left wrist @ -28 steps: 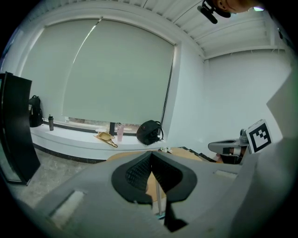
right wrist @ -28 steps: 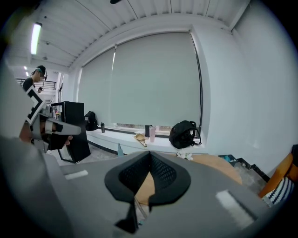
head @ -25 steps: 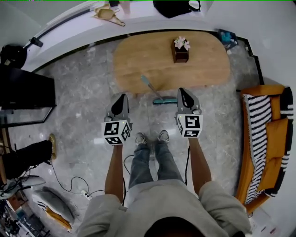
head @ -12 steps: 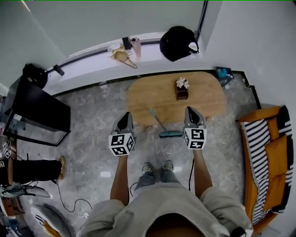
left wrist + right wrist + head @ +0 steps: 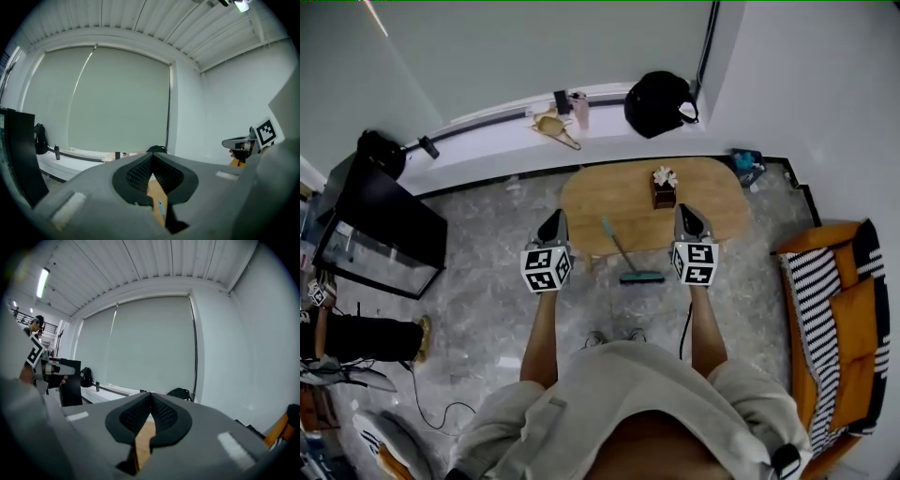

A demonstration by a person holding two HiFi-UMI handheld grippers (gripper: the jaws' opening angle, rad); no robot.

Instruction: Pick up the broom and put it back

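Observation:
The broom (image 5: 622, 249) has a grey handle and a teal head (image 5: 641, 277). Its head rests on the floor and its handle leans against the front edge of the wooden table (image 5: 609, 202). My left gripper (image 5: 553, 217) hangs in the air left of the broom, and my right gripper (image 5: 687, 212) hangs to its right. Both are well above it and touch nothing. In the left gripper view the left gripper (image 5: 151, 157) is shut and empty, with a bit of the broom handle (image 5: 160, 206) showing below its jaws. In the right gripper view the right gripper (image 5: 151, 395) is also shut and empty.
A small box with flowers (image 5: 664, 187) stands on the table. A black bag (image 5: 659, 101) lies on the white window ledge. An orange and striped sofa (image 5: 834, 309) is at the right, a black cabinet (image 5: 380, 234) at the left, and cables lie on the floor behind the person.
Both grippers have risen together and the head view has pulled up and back from the floor. The broom has stayed where it leans on the table.

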